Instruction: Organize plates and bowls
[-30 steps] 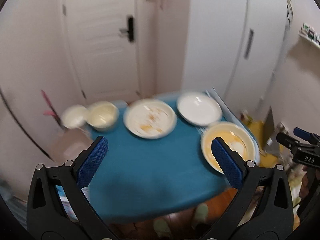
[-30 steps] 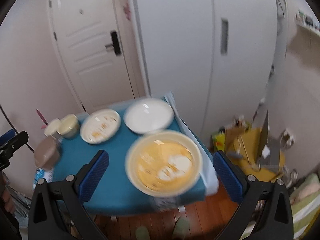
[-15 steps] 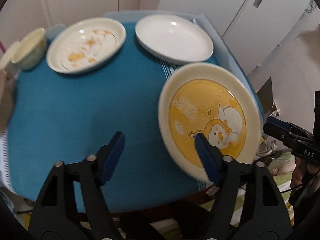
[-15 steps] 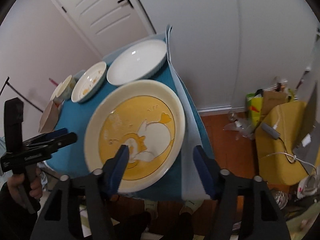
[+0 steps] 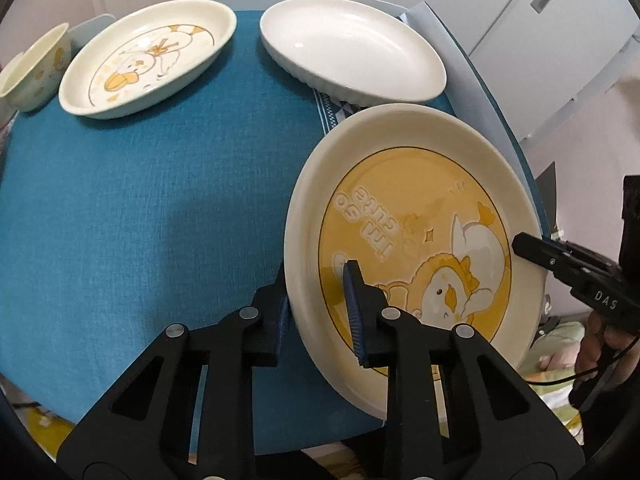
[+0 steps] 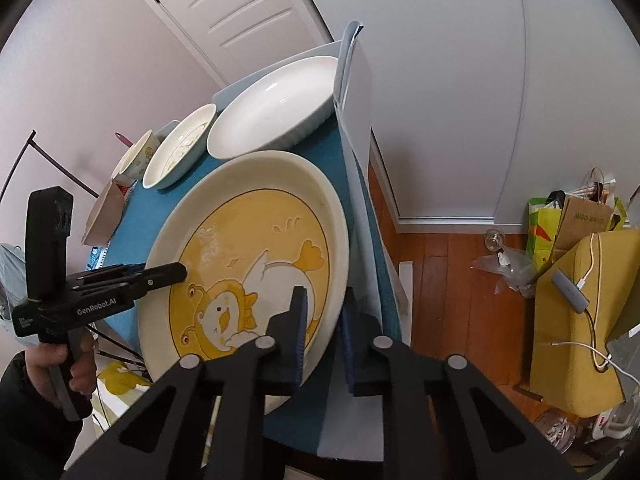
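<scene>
The blue-clothed table (image 5: pixel 140 200) carries the yellow duck plate (image 5: pixel 420 216) at its right edge. The left gripper (image 5: pixel 318 312) is closing on its left rim, while the right gripper (image 6: pixel 322 340) clamps the opposite rim (both equally near).

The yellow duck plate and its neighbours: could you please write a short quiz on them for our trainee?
1. Where on the yellow duck plate do the fingers of the right gripper clamp? A) its rim B) its centre C) nowhere
2. True or false: the plain white dish is stacked on the cream duck-print plate.
3. Which dish on the blue cloth lies nearest the yellow duck plate?
Key: 1 A; 2 false, they lie side by side, apart; 3 the plain white dish.
</scene>
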`<action>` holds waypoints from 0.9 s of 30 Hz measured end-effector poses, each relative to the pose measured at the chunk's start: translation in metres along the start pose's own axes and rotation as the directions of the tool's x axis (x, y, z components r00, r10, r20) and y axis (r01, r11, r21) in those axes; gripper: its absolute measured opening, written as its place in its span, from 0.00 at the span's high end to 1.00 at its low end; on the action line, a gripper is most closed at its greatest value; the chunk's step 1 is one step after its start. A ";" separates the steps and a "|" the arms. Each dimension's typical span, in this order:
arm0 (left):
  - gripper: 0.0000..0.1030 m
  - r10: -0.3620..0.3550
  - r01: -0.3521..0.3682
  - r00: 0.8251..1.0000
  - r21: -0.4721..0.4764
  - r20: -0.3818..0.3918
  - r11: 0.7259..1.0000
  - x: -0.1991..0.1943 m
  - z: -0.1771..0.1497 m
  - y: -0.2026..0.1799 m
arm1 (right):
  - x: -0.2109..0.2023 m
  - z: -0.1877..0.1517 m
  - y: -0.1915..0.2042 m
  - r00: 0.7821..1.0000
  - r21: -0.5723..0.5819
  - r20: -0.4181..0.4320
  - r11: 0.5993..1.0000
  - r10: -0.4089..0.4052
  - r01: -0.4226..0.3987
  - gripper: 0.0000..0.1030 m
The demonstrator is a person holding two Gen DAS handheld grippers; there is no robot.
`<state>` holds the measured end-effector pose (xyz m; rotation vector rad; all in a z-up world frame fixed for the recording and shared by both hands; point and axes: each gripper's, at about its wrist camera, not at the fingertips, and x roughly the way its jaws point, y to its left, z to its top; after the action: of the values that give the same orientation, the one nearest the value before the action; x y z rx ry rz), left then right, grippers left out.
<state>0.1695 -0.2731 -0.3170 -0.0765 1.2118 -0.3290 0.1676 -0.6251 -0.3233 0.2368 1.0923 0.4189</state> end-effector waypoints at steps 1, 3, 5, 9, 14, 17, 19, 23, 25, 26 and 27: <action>0.80 -0.004 0.004 1.000 -0.005 0.000 1.000 -0.003 -0.001 0.000 | 0.001 0.000 -0.001 1.000 0.003 0.000 1.000 0.002 -0.002 0.86; 0.80 0.003 -0.003 1.000 -0.001 0.000 1.000 -0.005 -0.001 -0.004 | 0.004 0.001 -0.001 1.000 0.005 -0.003 1.000 0.002 -0.002 0.86; 0.80 0.009 -0.009 1.000 0.003 -0.001 1.000 -0.004 0.001 -0.009 | 0.005 0.000 0.000 1.000 0.005 -0.002 1.000 0.001 -0.001 0.86; 0.80 0.011 -0.011 1.000 0.014 0.002 1.000 -0.006 0.000 -0.009 | 0.006 0.001 0.005 1.000 -0.023 0.000 0.999 -0.030 0.030 0.86; 0.80 -0.012 0.012 1.000 0.020 0.019 1.000 -0.013 -0.001 -0.003 | 0.003 0.000 0.008 0.999 -0.031 0.019 0.998 -0.049 0.049 0.86; 0.80 -0.018 0.018 0.999 0.022 0.033 1.000 -0.022 -0.006 0.008 | 0.000 0.001 0.012 0.998 -0.050 0.035 0.997 -0.060 0.062 0.86; 0.80 -0.030 0.030 0.999 0.007 0.041 1.000 -0.025 -0.009 0.013 | 0.000 0.002 0.015 0.997 -0.060 0.044 0.996 -0.063 0.066 0.86; 0.80 -0.042 0.042 0.997 -0.008 0.067 0.999 -0.041 -0.014 0.024 | -0.004 0.004 0.024 0.995 -0.080 0.073 0.994 -0.069 0.075 0.86; 0.80 -0.045 0.046 0.996 -0.015 0.081 0.999 -0.054 -0.019 0.031 | -0.007 0.007 0.034 0.994 -0.092 0.082 0.993 -0.069 0.077 0.86; 0.80 -0.047 0.049 0.995 -0.021 0.090 0.999 -0.060 -0.019 0.034 | -0.010 0.010 0.041 0.994 -0.097 0.088 0.992 -0.066 0.075 0.86; 0.80 -0.048 0.051 0.994 -0.027 0.100 0.998 -0.069 -0.020 0.039 | -0.011 0.012 0.047 0.994 -0.102 0.090 0.992 -0.065 0.074 0.86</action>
<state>0.1377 -0.2135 -0.2709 -0.1472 1.1179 -0.3469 0.1642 -0.5878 -0.2909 0.1228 0.9874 0.3992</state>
